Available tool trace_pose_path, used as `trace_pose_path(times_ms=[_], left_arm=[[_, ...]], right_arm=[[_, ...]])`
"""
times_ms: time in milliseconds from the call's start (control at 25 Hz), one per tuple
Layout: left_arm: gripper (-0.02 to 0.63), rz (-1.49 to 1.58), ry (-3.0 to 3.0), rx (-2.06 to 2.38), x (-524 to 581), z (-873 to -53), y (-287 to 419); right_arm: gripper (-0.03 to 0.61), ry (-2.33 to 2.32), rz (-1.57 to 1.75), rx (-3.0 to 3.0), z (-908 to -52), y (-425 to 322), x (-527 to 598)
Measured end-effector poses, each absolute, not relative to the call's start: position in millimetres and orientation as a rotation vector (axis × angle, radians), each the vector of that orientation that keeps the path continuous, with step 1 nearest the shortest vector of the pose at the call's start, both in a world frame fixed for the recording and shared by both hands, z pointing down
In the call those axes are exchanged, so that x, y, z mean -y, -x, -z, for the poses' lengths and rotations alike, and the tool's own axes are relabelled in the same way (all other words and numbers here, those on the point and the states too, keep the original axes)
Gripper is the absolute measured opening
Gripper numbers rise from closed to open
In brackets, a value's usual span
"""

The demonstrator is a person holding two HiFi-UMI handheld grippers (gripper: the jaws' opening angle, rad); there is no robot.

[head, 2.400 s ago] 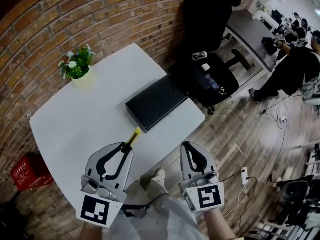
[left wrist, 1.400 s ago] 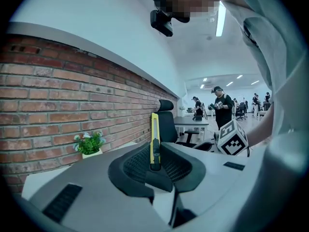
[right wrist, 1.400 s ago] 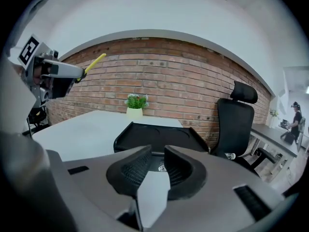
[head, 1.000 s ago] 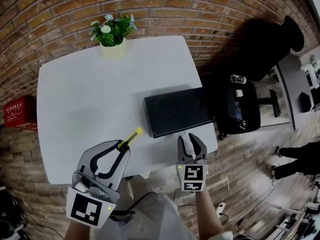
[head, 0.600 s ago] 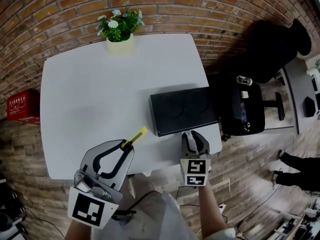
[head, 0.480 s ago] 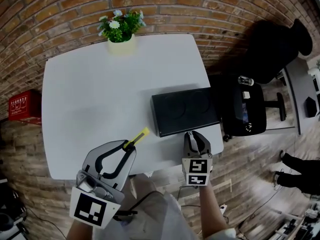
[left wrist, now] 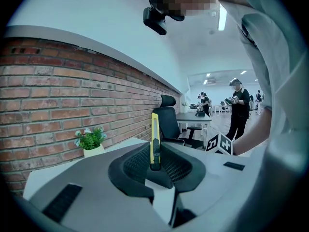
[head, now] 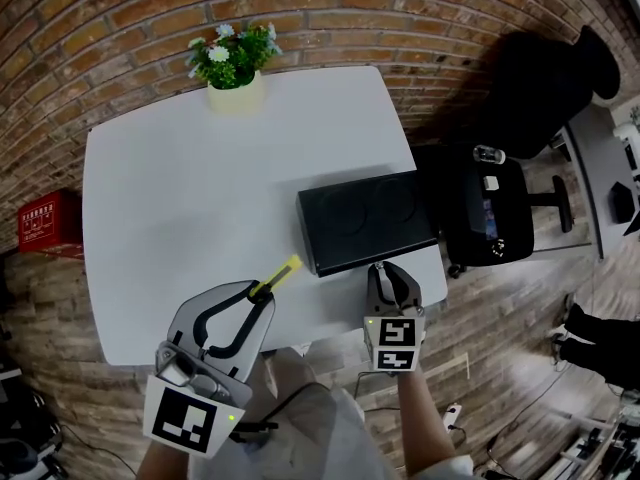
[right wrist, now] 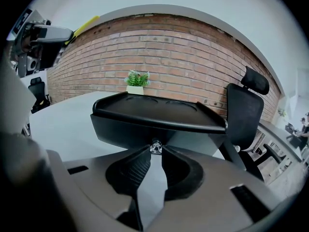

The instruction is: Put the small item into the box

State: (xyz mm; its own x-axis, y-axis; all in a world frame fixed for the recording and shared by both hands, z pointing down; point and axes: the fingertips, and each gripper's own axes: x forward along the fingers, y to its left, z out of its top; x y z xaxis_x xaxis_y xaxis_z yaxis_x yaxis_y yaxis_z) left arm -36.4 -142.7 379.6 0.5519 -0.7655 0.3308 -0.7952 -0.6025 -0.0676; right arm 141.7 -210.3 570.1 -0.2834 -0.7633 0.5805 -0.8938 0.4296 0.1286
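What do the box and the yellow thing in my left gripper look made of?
Box: matte black, probably plastic; it has a dull sheen and two round shapes pressed into its top. Utility knife: yellow and black casing, likely plastic; it looks smooth and evenly coloured.

No readable text anywhere. Red crate (head: 42,230) on the floor at far left has white print, too small to read. Cubes on the left gripper (head: 260,290) and right gripper (head: 391,271) carry black-and-white square markers: patterns only, no letters or numbers.
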Motion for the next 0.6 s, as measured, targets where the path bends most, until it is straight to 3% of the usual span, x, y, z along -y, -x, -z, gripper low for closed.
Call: trace_pose_path(times_ms=[600], left_arm=[[0.077, -0.531, -2.782, 1.199, 143, -378, 12]], right_arm=[[0.091, -1.463, -0.395, 2.051, -569, -159, 168]])
